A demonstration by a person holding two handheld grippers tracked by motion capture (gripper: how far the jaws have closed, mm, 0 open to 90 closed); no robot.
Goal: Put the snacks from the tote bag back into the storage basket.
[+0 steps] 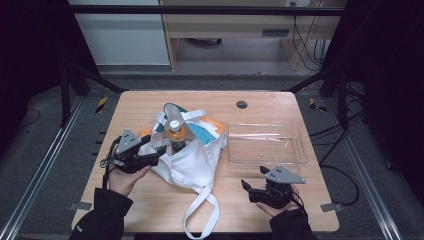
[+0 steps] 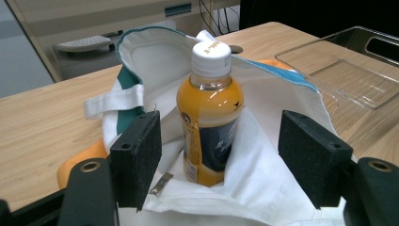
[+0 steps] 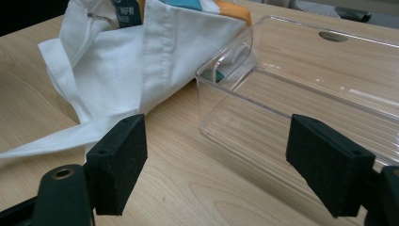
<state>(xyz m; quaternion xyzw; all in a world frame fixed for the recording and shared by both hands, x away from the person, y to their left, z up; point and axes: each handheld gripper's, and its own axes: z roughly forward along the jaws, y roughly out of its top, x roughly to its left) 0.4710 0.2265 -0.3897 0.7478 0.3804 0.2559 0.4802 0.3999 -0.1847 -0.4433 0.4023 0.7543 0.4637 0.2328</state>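
Forearms entered at six o'clock. The right hand-held gripper [image 1: 256, 186] sat released near five o'clock, jaws spread over bare surface [image 1: 150, 210], aimed toward the clear tray [image 1: 301, 145] at three o'clock. The left hand-held gripper [image 1: 156, 151], at nine o'clock, was likewise released, jaws flanking the white bag [image 1: 192, 165], probably to reach the upright orange bottle [image 2: 209, 113] standing inside at centre.

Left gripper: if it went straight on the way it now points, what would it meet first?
Probably the orange drink bottle standing in the white cloth bag, centred between the open jaws of the left gripper; the bag's fabric may brush first.
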